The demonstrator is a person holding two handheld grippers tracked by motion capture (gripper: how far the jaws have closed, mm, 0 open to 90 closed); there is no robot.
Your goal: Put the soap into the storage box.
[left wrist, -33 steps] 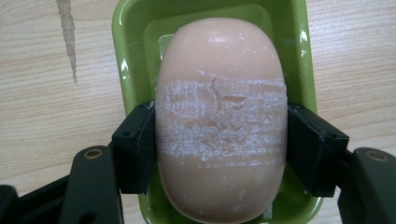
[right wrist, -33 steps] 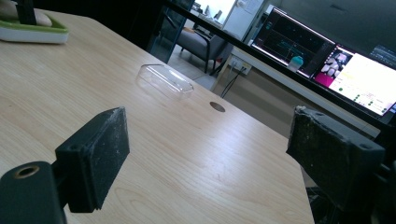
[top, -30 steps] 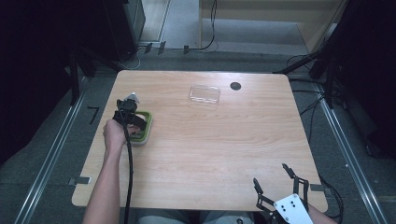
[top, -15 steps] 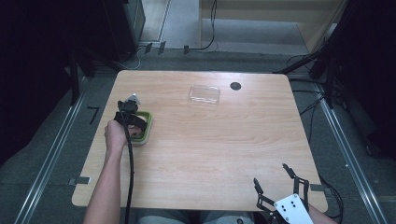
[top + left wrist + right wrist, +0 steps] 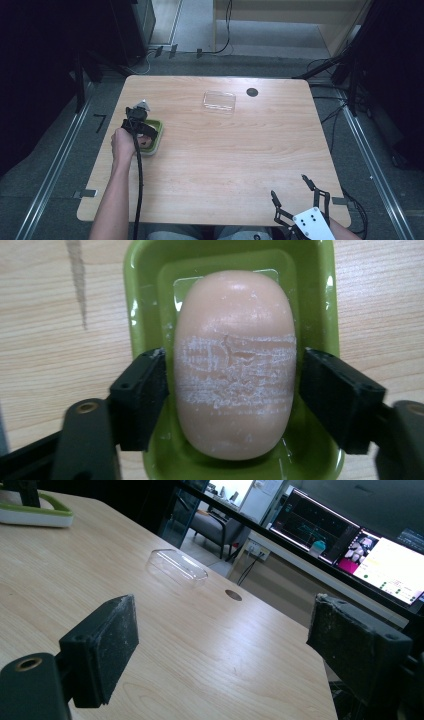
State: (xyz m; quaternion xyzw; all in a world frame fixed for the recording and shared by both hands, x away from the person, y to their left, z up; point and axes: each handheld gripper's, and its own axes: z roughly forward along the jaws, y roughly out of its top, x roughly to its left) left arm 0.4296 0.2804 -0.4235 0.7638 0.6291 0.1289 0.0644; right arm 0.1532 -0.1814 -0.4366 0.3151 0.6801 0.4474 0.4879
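A peach soap bar [image 5: 234, 365] is seen lying lengthwise in a green dish [image 5: 145, 315], its middle scored with a whitish band of scuff marks. The dish [image 5: 155, 137] sits on the wooden surface [image 5: 220, 150] near its left edge. The left hand-held gripper [image 5: 234, 395] is held straight over the dish, one pad on either side of the bar; its jaws have just been opening, and narrow gaps are now visible between the pads [image 5: 145, 395] and the soap, so the bar is flanked but not pressed. In the high view the left hand-held gripper [image 5: 140, 120] is borne by a hand [image 5: 122, 145] reaching in from the lower left, a black cable trailing back along the forearm. Well apart, toward the far middle of the surface, a clear lid [image 5: 219, 100] is laid, with a small dark hole [image 5: 252, 92] just beside it. The right hand-held gripper [image 5: 295, 197] is held at the near right corner, jaws wide with nothing between them, above bare wood.
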